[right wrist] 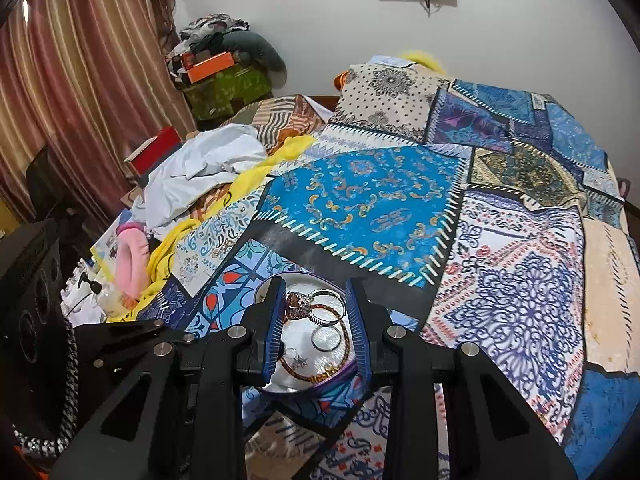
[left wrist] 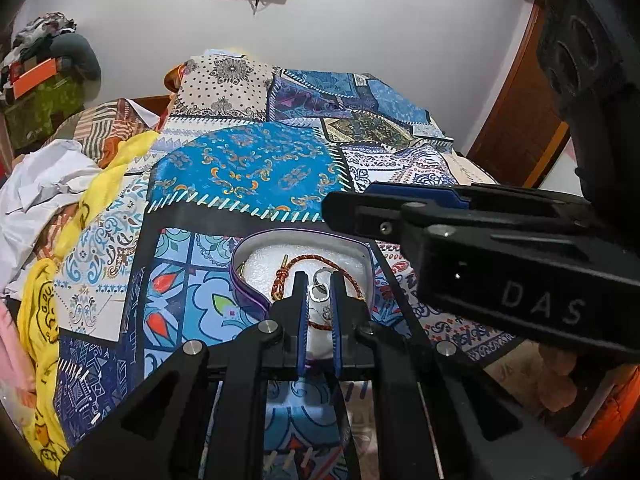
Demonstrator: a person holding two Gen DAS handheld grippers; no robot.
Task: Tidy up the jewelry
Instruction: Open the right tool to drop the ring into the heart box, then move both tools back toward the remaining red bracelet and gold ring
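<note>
A heart-shaped box (left wrist: 362, 258) with a purple rim and white lining lies on the patchwork bedspread (left wrist: 248, 168). Inside it are a braided red-brown bracelet (left wrist: 320, 260) and a silver ring (left wrist: 320, 275). My left gripper (left wrist: 319, 282) hovers just over the box, shut on a small silver piece (left wrist: 318, 293). My right gripper (left wrist: 332, 208) hangs above the box's far rim. In the right wrist view this gripper (right wrist: 315, 286) holds a cluster of rings (right wrist: 316, 307), one with a brown stone, filling the gap between its pads. Below them in the box (right wrist: 340, 378) lie a loose ring (right wrist: 326, 338) and the bracelet (right wrist: 312, 376).
Crumpled white cloth (right wrist: 200, 168), a yellow garment (left wrist: 40, 320) and a pink fuzzy item (right wrist: 130, 260) crowd the bed's left side. A pump bottle (right wrist: 106, 296) and a black speaker (right wrist: 32, 280) stand by the curtain. A wooden door (left wrist: 516, 120) is at right.
</note>
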